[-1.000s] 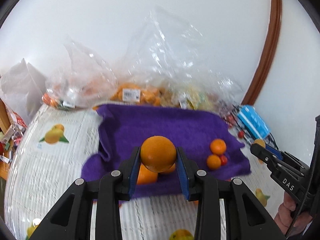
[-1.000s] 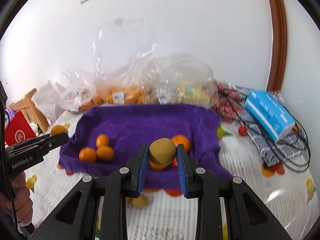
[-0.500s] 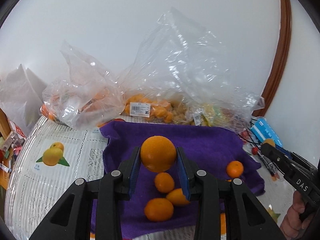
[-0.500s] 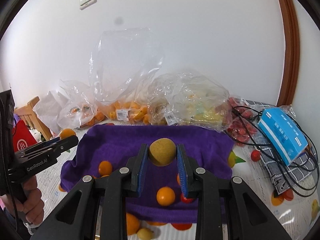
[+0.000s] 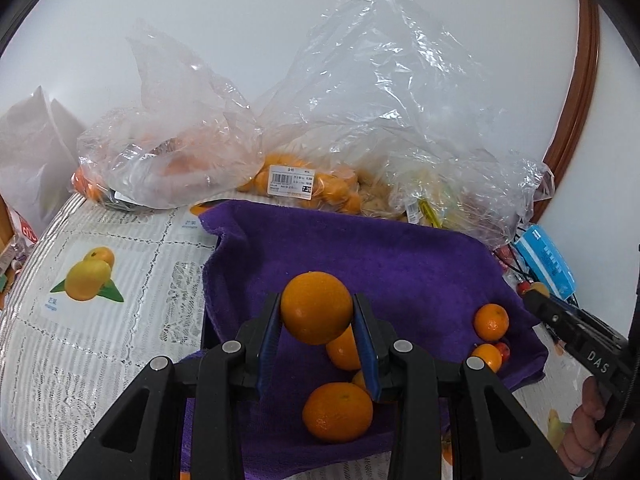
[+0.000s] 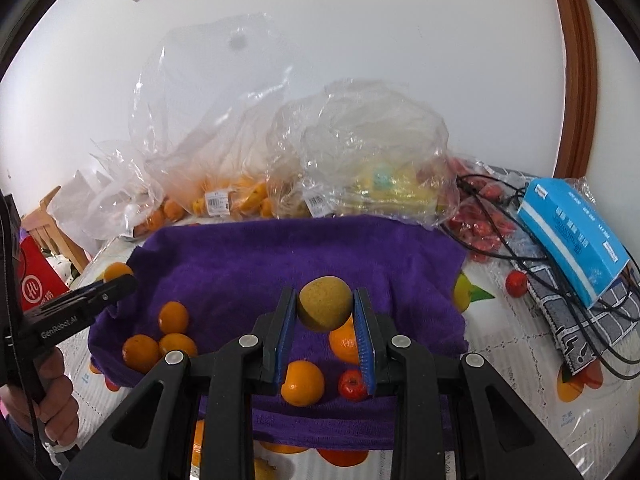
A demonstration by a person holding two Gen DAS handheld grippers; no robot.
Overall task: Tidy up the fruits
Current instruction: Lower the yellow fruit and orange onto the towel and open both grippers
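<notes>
My left tool [image 5: 317, 320] is clamped on a large orange [image 5: 317, 307], round, glossy and finely dimpled, held between the blue pads [image 5: 269, 340] above the near part of the purple towel [image 5: 360, 256]. My right tool [image 6: 325, 320] grips a yellow-brown fruit [image 6: 325, 308], dull-skinned and smaller than the orange, likewise held over the towel's near half.

Under the left tool lie three oranges [image 5: 338, 411] close together; two small oranges [image 5: 491, 322] and a small red fruit [image 5: 502, 350] sit near the towel's right edge. The far half of the towel is bare cloth, open up to its raised far fold. In the right wrist view, three oranges [image 6: 174, 316] cluster at the left, and one orange [image 6: 302, 383] and the red fruit [image 6: 352, 385] lie near the front edge.

Beyond the far edge stand clear plastic bags [image 5: 372, 120] of fruit, touching the towel. To the right, a blue box [image 6: 572, 232] rests on black cables [image 6: 500, 216]. The desk [image 5: 100, 320] carries a lace cloth printed with fruit.

My left hand [image 6: 48, 408] and right hand [image 5: 584, 424] each grip a handle low at the frame's edge, tools pointing forward, roughly level.
</notes>
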